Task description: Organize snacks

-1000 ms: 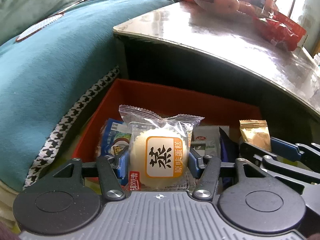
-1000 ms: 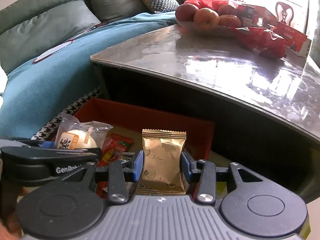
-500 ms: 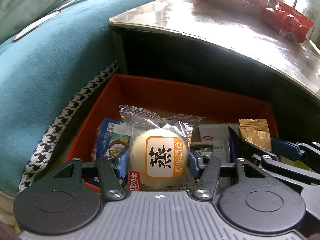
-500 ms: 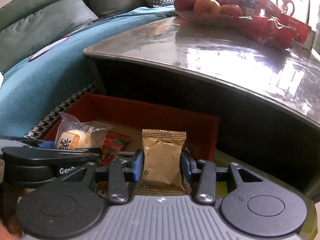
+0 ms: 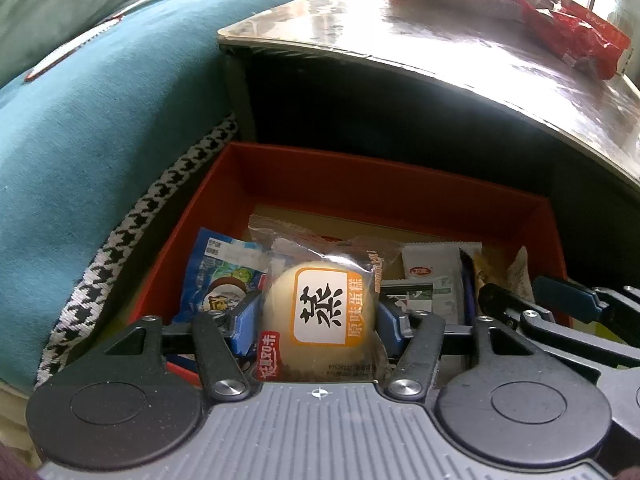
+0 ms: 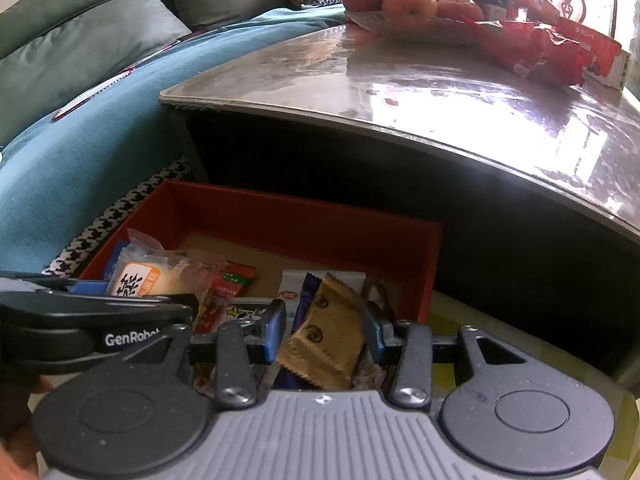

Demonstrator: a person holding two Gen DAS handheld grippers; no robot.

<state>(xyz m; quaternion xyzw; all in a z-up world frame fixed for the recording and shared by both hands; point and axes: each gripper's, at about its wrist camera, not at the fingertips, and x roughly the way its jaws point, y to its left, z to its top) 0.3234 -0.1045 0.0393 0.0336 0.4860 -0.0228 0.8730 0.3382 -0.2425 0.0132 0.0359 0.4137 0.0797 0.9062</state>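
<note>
My left gripper point(image 5: 318, 320) is shut on a clear-wrapped steamed cake point(image 5: 320, 312) with an orange and white label, held low over the red box point(image 5: 384, 200). It also shows in the right wrist view point(image 6: 138, 280). My right gripper point(image 6: 324, 330) stands open over the box, and a gold snack packet point(image 6: 324, 336) lies tilted between its fingers, loose on the other snacks. The red box point(image 6: 304, 220) holds several packets: a blue one point(image 5: 218, 276), a white one point(image 5: 430, 276) and a red one point(image 6: 232, 286).
The box sits on the floor against a dark, glossy coffee table point(image 6: 440, 92). On the table stand a plate of apples point(image 6: 404, 0) and red snack bags point(image 6: 532, 48). A teal sofa cover with a houndstooth hem point(image 5: 92, 140) lies to the left.
Both grippers have dropped lower into the box. My right gripper has opened and let go of the gold packet, which now lies tilted. My left gripper still holds the cake.
</note>
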